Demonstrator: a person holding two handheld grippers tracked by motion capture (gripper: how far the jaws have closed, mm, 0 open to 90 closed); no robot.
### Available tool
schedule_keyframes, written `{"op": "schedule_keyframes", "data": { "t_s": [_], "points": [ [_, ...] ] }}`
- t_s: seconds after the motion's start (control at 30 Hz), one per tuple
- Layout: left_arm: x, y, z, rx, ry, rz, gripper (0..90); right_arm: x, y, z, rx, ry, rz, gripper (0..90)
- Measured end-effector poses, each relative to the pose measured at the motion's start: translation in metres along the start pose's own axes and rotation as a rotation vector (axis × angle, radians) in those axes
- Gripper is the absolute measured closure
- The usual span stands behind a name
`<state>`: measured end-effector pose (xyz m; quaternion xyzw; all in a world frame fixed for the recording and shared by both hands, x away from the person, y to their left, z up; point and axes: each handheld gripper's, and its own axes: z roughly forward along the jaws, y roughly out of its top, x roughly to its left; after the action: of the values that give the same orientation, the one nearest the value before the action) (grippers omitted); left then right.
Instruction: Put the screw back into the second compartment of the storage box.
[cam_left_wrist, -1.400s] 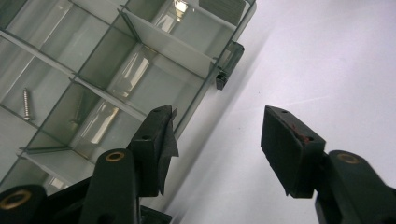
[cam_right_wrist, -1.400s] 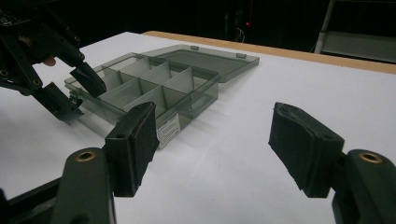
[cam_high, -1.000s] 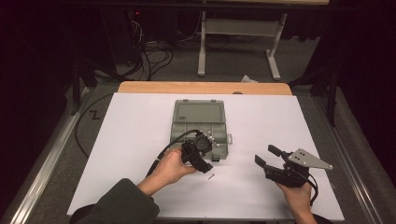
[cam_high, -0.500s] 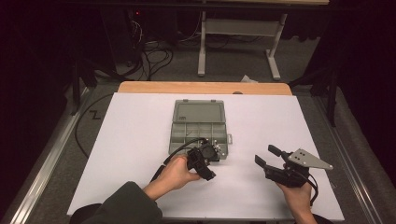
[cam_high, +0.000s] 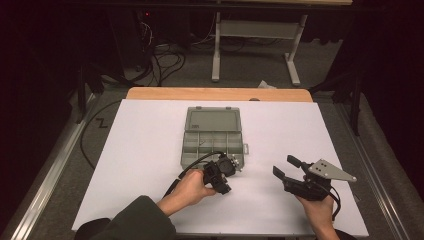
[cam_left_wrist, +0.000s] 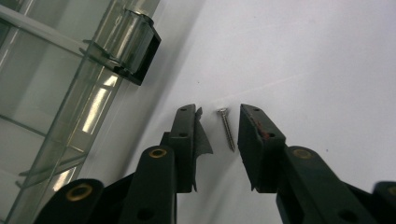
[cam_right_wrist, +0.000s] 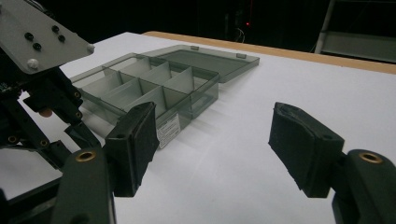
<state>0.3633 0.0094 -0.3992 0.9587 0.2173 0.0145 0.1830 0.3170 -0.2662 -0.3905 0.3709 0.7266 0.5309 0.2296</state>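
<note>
Screw (cam_left_wrist: 226, 128) lies flat on the white desk (cam_high: 140, 150), just off the near right corner of the grey compartment box (cam_high: 212, 142), with its head pointing toward the far side in the left gripper view. The left tongs (cam_left_wrist: 217, 140) straddle it: the jaws have just been closing and now stand a little apart, one on each side of the screw, with a sliver of bare desk showing on either side, so the pads do not yet press on it. A torn scrap of the left pad's covering sticks out toward the screw. In the high view the left tongs (cam_high: 223, 172) point down at the desk beside the box's near right corner, held by the left hand (cam_high: 192, 186), which comes in from a dark sleeve at the near edge. Beside the jaws the box's clear wall and its dark latch (cam_left_wrist: 137, 51) stand close on the left. The box sits in the middle of the desk with its lid (cam_high: 212, 120) folded open flat on the far side and its divided compartments facing up. The right tongs (cam_high: 284, 167) hover well to the right of the box, near the desk's near edge, held by the right hand (cam_high: 317, 210); their jaws stand wide apart with nothing between them.
</note>
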Motion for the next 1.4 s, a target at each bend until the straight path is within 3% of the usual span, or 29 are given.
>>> {"op": "schedule_keyframes", "data": {
  "t_s": [0.17, 0.53, 0.93, 1.4],
  "points": [
    [-0.003, 0.000, 0.001, 0.010, 0.031, 0.029, 74.3, 0.000, 0.000, 0.000, 0.001, 0.000, 0.000, 33.8],
    [-0.006, 0.000, 0.001, 0.020, 0.033, 0.057, 86.6, 0.000, 0.000, 0.000, 0.004, 0.001, 0.000, 33.8],
    [-0.005, 0.000, 0.000, 0.018, 0.031, 0.068, 87.1, 0.000, 0.000, 0.000, -0.001, -0.002, -0.001, 33.8],
    [0.000, -0.005, -0.014, -0.016, 0.013, 0.041, 87.2, 0.000, 0.000, 0.000, 0.001, 0.001, -0.001, 33.8]
  ]
}}
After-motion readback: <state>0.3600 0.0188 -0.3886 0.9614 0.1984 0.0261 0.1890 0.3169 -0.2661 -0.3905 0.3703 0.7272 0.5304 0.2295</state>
